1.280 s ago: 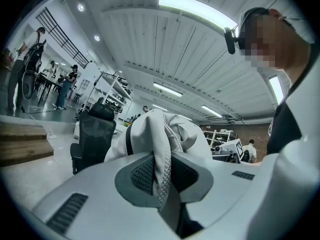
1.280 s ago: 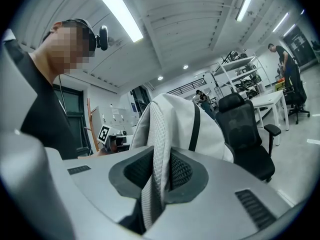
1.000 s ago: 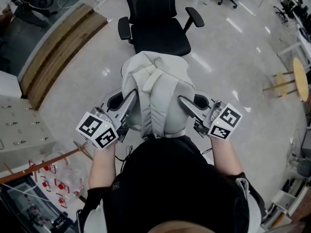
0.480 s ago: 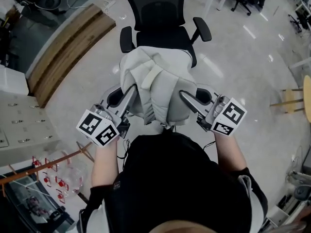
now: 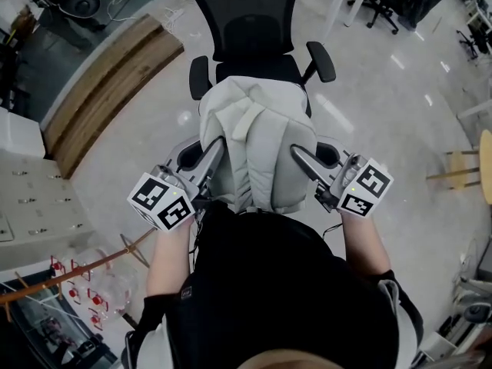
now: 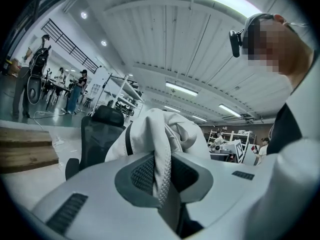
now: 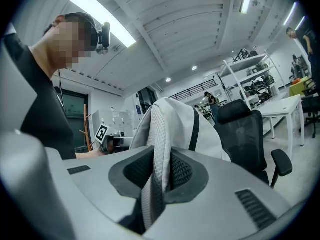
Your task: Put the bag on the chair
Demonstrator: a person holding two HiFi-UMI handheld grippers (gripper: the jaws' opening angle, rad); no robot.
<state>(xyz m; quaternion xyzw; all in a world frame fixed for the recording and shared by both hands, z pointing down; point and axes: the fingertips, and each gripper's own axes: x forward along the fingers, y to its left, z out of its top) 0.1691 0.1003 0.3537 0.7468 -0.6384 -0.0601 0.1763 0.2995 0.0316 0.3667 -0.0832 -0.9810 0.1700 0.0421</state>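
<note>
A glossy pale floor (image 5: 384, 106) fills the head view, with a long wooden platform (image 5: 108, 91) at the upper left. On the floor, straight ahead of the person, stands a black office chair (image 5: 246, 21) with a mesh back and two armrests, its seat facing the person. The bag (image 5: 261, 144), a light grey backpack, hangs between the two grippers in front of the person's dark shirt; its far end covers most of the chair's seat between the armrests, and I cannot tell whether it touches the seat there. The left gripper (image 5: 214, 156) is at the bag's left side and the right gripper (image 5: 301, 158) at its right side, each with its marker cube near the person's hand. In the left gripper view the jaws are clamped on a fold of the bag's pale mesh-padded strap (image 6: 161, 169), with the chair's back behind. In the right gripper view the jaws likewise pinch a mesh strap (image 7: 159, 154), and the bag rises just beyond them
</note>
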